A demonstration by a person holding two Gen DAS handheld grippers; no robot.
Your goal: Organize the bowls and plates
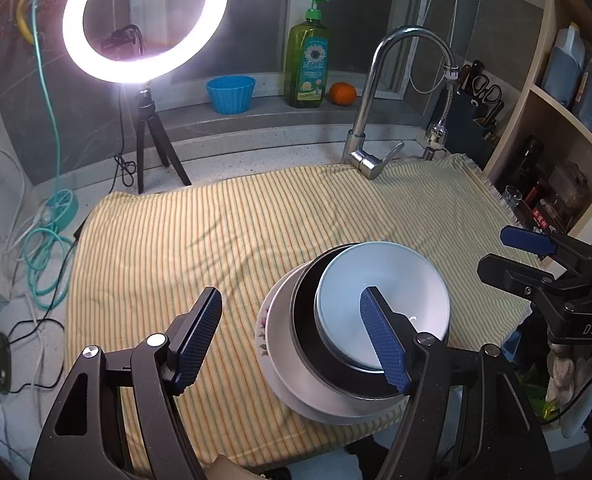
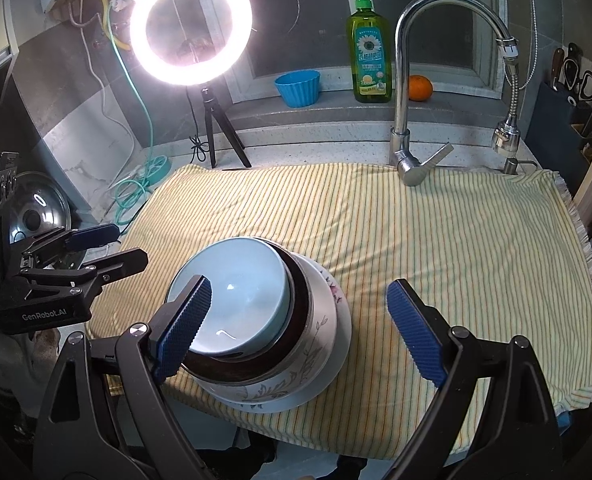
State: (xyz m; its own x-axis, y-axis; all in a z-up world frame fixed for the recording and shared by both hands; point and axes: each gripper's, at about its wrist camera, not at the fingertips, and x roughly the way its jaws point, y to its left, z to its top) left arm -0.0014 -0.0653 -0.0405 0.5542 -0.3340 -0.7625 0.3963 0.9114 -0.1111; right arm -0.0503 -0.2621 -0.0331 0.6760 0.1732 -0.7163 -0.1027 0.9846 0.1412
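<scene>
A pale blue bowl (image 1: 383,272) (image 2: 240,276) tops a nested stack near the front of the yellow striped cloth (image 1: 216,240) (image 2: 435,240). It sits in a dark-rimmed bowl (image 1: 305,320) (image 2: 299,292). That bowl sits in a white floral bowl (image 1: 278,320) (image 2: 321,332), on a white plate (image 1: 292,392) (image 2: 341,348). My left gripper (image 1: 292,338) (image 2: 108,250) is open, with one finger over the blue bowl and the other over the cloth to the left. My right gripper (image 2: 299,330) (image 1: 515,258) is open too, its left finger above the blue bowl and its right finger clear of the stack. Neither holds anything.
A chrome faucet (image 1: 369,92) (image 2: 401,80) arches over the cloth's far edge. A lit ring light (image 1: 144,20) on a tripod stands at the back left. On the sill are a blue cup (image 1: 230,94), a green soap bottle (image 1: 307,64) and an orange (image 1: 342,93). A pot lid (image 2: 36,212) leans at the left.
</scene>
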